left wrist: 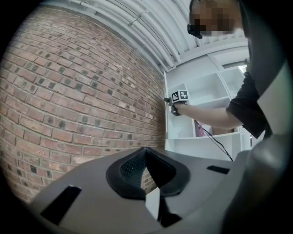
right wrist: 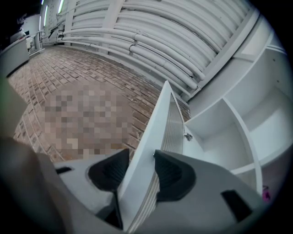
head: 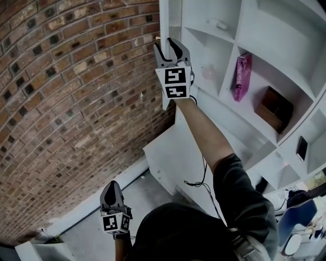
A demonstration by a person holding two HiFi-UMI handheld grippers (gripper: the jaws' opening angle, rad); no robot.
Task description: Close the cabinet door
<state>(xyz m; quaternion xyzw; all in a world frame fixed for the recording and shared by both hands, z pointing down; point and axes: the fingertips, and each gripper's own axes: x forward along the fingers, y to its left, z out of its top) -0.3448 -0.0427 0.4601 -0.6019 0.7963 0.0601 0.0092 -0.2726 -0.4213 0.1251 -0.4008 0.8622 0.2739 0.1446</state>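
Note:
The white cabinet door [head: 169, 15] stands open, edge-on, close to the brick wall. My right gripper [head: 165, 47] reaches up to it, and its two dark pads sit on either side of the door's free edge. In the right gripper view the door [right wrist: 158, 119] runs up between the pads of my right gripper [right wrist: 142, 167], one on the flat face and one on the ribbed edge, both touching. My left gripper [head: 112, 186] hangs low near the floor, away from the cabinet. Its tips [left wrist: 145, 157] meet with nothing between them. From there the right gripper [left wrist: 170, 101] shows at the door's edge [left wrist: 165, 91].
Open white shelves hold a pink box [head: 242, 76], a brown box [head: 275, 108] and a small dark item [head: 301, 148]. The brick wall [head: 76, 76] lies right behind the door. A lower white panel [head: 168, 153] juts out below, and a black cable [head: 204, 183] hangs from my right arm.

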